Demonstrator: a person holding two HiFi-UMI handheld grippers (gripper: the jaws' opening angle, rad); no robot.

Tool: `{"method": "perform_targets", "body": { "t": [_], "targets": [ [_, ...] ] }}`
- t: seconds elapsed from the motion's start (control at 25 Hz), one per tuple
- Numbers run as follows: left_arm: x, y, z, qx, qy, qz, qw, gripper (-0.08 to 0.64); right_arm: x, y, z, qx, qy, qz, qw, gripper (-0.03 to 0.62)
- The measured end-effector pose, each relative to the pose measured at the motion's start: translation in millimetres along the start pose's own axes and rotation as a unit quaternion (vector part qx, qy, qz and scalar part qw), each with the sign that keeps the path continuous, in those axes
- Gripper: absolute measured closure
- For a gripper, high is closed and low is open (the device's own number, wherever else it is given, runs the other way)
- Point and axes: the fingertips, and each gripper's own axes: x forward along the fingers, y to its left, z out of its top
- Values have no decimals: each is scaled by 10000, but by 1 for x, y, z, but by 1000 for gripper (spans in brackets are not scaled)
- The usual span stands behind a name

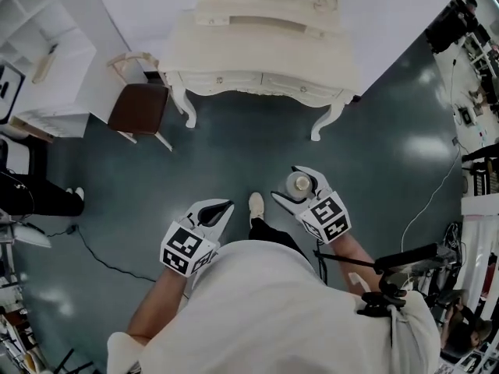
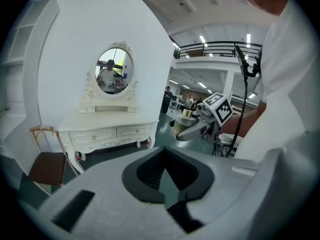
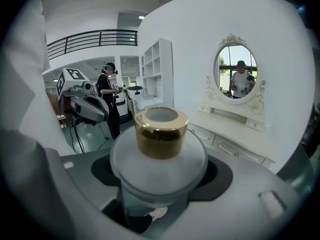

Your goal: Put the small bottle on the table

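Lower centre of head view: right gripper (image 1: pixel 297 188) has the small round frosted-glass bottle (image 1: pixel 301 183) clamped. The jaws sit wide, one on each side of the fat body. In the right gripper view the bottle (image 3: pixel 158 159) stands upright, long axis vertical, shiny gold cap (image 3: pixel 160 132) on top.

Just left of it in the head view: left gripper (image 1: pixel 216 212), jaws together with nothing in them, well short of the bottle. It's not needed for this.

Bottle is in the air over the dark teal floor (image 1: pixel 234 162), not yet on anything.

Further out, top centre of head view: white ornate dressing table (image 1: pixel 257 45) with an oval mirror (image 3: pixel 238 78), well apart from the bottle. It lies ahead and slightly left of the right gripper. In the right gripper view its top (image 3: pixel 235 124) is at frame right. Wooden chair with a brown seat (image 1: pixel 140 107) stands beside the table's left leg, off the path.

Judgement: carry forward, keep the axis vertical, set the base flat on a bare part of the top, then release.
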Motion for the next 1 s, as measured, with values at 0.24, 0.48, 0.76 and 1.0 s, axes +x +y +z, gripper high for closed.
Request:
{"method": "perform_targets", "body": {
  "t": [0.24, 0.48, 0.76, 1.0],
  "targets": [
    [66, 56, 74, 300, 115, 48, 9995, 557, 29, -99, 46, -62, -211, -78, 9997, 250],
    [124, 86, 126, 309, 27, -53, 9995, 558, 53, -178, 61, 29, -239, -177, 9996, 250],
    [147, 148, 148, 316, 93, -125, 9994, 557, 96, -243, 78, 210, -93, -445, 9987, 250],
    [163, 230, 164, 342, 87, -439, 9984, 557, 152, -279, 109, 385, -9, -756, 9964, 249]
  ]
}}
